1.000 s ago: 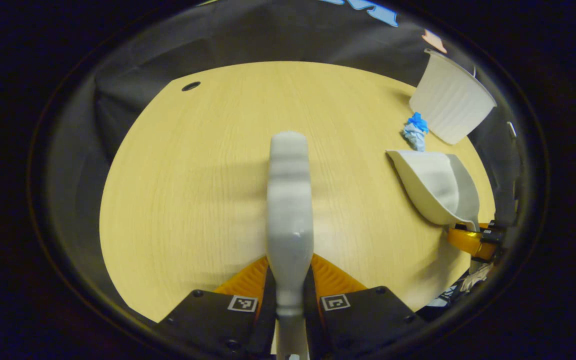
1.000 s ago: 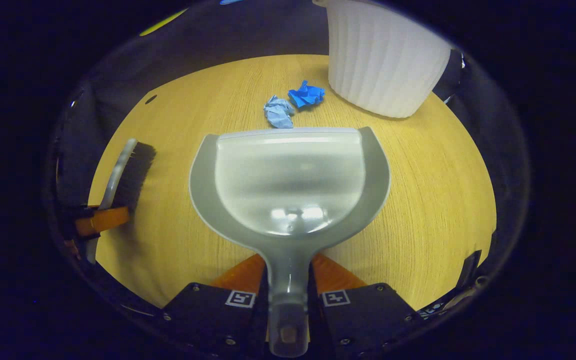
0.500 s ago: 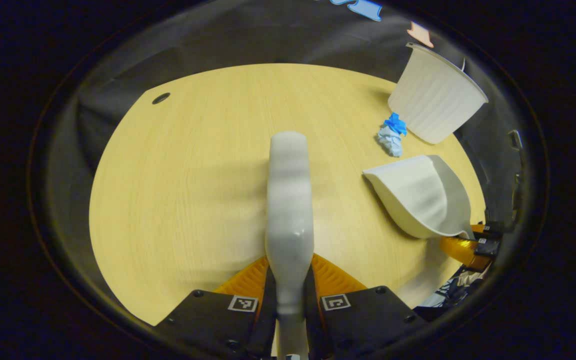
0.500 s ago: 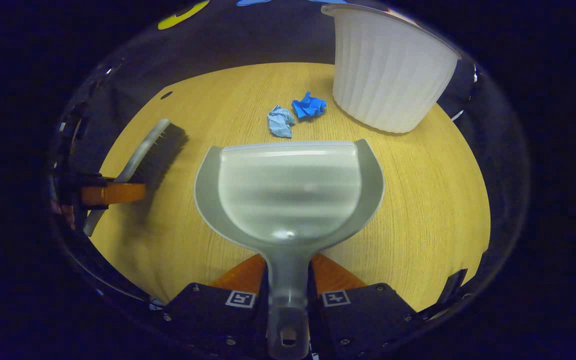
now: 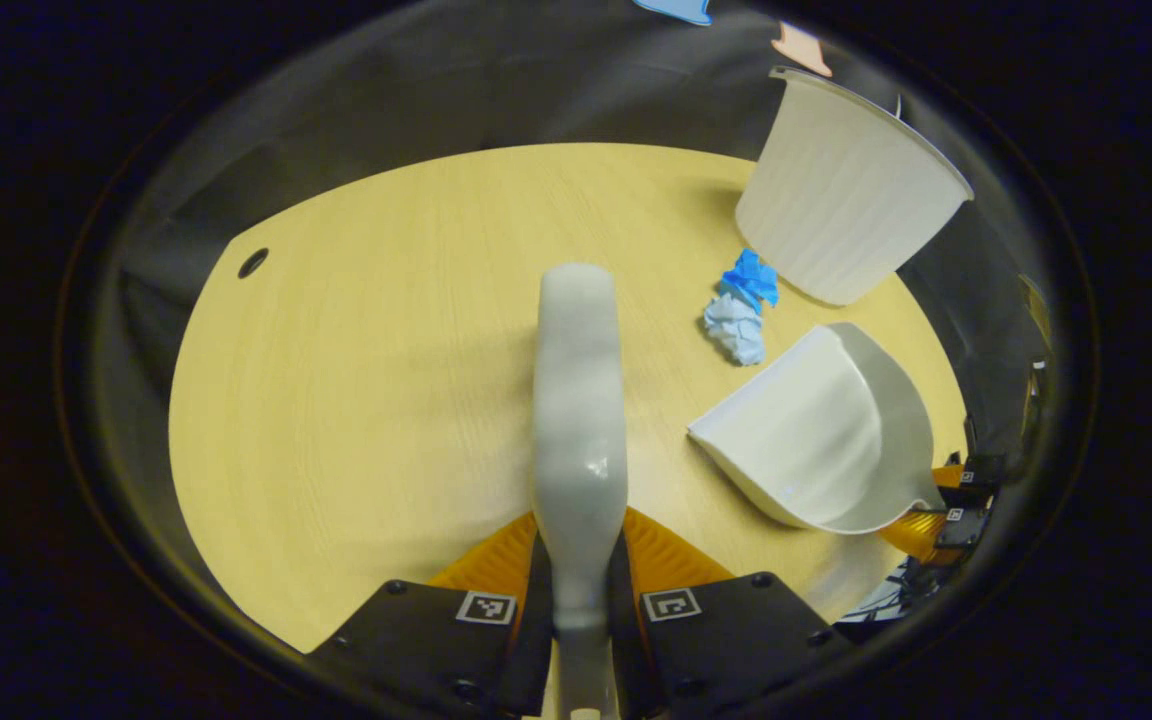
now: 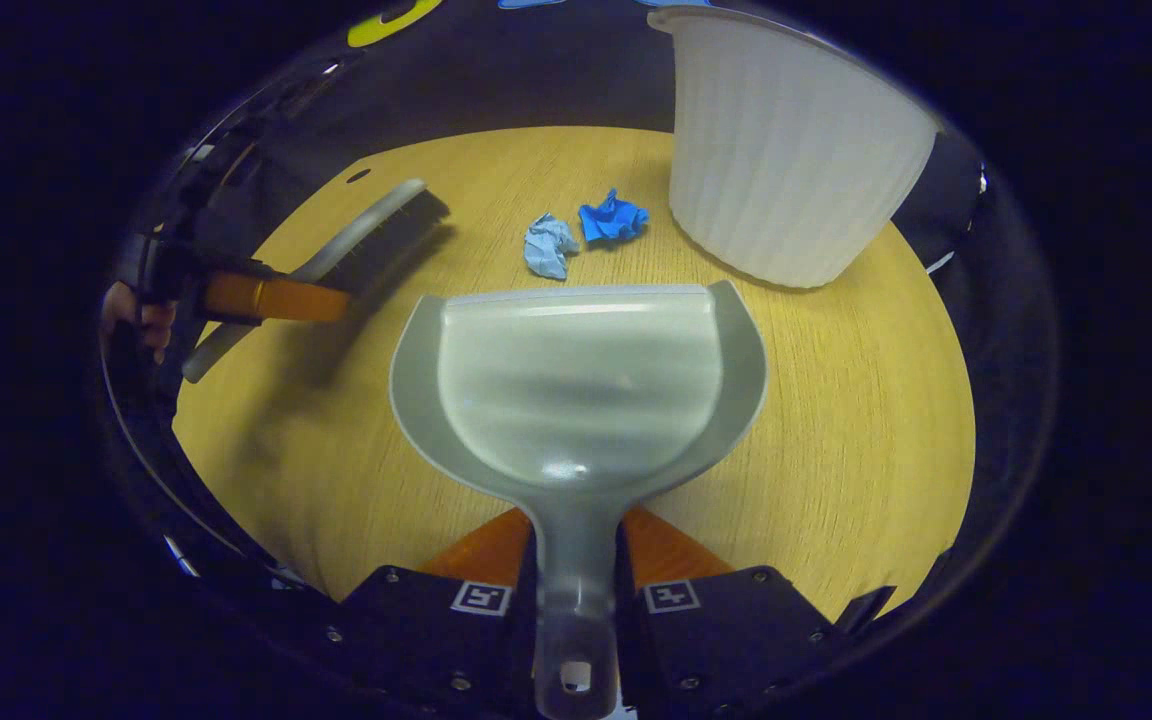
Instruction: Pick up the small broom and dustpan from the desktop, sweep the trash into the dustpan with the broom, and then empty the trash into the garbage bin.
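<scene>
- Between the grey plastic dustpan (image 6: 576, 385) and the white ribbed garbage bin (image 6: 786, 150), two crumpled paper scraps are lying on the light wooden desktop (image 6: 836, 420): a pale blue wad (image 6: 546, 245) and a darker blue wad (image 6: 613, 217), just beyond the pan's front lip and not yet touching it.
- Right gripper (image 6: 576, 600) is clamping both fingers on the dustpan's handle, with the pan's long axis running straight ahead toward the scraps.
- Left gripper (image 5: 578, 600) is gripping the grey handle of the small black-bristled broom (image 6: 376, 240) between closed fingers; the broom's long axis is pointing ahead and slightly past the scraps, which are lying ahead and to the right of its tip in the left gripper view.
- The sweep, as I judge it, is turning on getting the bristles to the far side of the wads so they are pulled back into the pan mouth; the broom is nearer the pale wad.
- Compared with a second earlier, the broom is sitting much closer to the scraps and angled toward them, and in the left gripper view the pan mouth is now turned more toward the camera.
</scene>
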Action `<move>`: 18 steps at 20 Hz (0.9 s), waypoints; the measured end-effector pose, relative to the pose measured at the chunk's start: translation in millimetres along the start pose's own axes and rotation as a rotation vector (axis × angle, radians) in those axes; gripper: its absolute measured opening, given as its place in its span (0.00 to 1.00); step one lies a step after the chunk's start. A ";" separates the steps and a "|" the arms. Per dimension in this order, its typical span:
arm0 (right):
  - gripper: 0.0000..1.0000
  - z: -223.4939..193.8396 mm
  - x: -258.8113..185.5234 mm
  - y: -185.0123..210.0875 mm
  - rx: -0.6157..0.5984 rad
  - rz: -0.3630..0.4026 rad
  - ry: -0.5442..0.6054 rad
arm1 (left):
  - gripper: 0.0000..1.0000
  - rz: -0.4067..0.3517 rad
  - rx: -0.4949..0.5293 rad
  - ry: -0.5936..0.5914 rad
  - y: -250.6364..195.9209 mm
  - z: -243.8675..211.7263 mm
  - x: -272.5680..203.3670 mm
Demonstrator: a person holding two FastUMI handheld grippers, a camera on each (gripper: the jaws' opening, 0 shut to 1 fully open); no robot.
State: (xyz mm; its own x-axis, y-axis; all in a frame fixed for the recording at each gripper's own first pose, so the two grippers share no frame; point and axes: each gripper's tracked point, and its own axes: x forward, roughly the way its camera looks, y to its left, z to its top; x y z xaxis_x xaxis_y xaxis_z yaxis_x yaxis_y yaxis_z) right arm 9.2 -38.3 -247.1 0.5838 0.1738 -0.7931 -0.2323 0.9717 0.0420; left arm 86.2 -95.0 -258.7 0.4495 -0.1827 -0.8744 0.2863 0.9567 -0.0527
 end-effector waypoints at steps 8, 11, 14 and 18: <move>0.34 5.5 2.9 -16.8 -0.068 0.036 0.021 | 0.34 -0.021 0.082 -0.002 -29.3 49.5 40.2; 0.34 8.1 5.2 -22.8 -0.085 0.049 0.025 | 0.32 -0.034 0.157 0.026 -37.9 61.2 57.4; 0.34 8.8 4.8 -24.6 -0.082 0.056 0.029 | 0.32 -0.055 0.234 0.052 -46.8 70.0 67.7; 0.34 10.0 9.3 -25.9 -0.081 0.073 0.043 | 0.34 -0.100 0.377 0.075 -61.5 81.2 75.4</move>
State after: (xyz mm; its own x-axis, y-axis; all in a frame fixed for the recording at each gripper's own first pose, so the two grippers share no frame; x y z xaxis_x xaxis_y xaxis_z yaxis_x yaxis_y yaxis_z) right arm 28.4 -60.3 -249.4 0.5294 0.2354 -0.8151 -0.3366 0.9401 0.0529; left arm 171.2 -186.0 -282.3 0.3446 -0.2401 -0.9075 0.6222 0.7823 0.0293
